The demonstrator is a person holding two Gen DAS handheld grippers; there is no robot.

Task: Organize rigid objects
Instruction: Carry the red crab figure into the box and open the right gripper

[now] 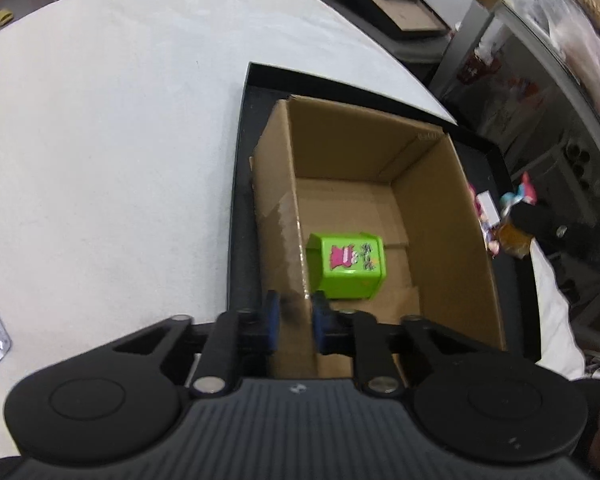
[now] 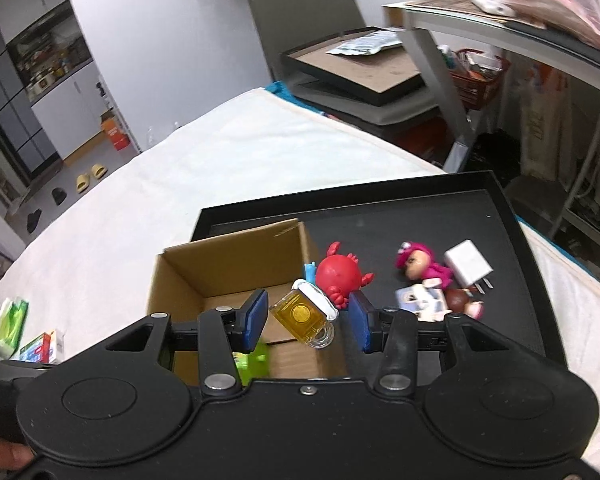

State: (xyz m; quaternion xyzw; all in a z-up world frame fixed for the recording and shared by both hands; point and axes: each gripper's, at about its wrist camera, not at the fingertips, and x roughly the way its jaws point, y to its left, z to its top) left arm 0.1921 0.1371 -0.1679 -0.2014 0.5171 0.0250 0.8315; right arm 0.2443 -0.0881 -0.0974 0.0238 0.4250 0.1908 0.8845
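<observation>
**Now the mug hangs at the box's rim**

Held between the pads of the right tongs [image 2: 306,318], the little beer mug [image 2: 304,314] sits tilted, handle low, just over the near-right wall of the cardboard box [image 2: 180,280], which lies below and to its left. A green tin [image 1: 346,266] already lies inside. The left tongs [image 1: 294,316] are clamped on the box's near-left wall, steadying it on the black tray [image 2: 500,216].

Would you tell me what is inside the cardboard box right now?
Only a green box lies on the cardboard box floor; the left gripper hides the nearest corner.
</observation>
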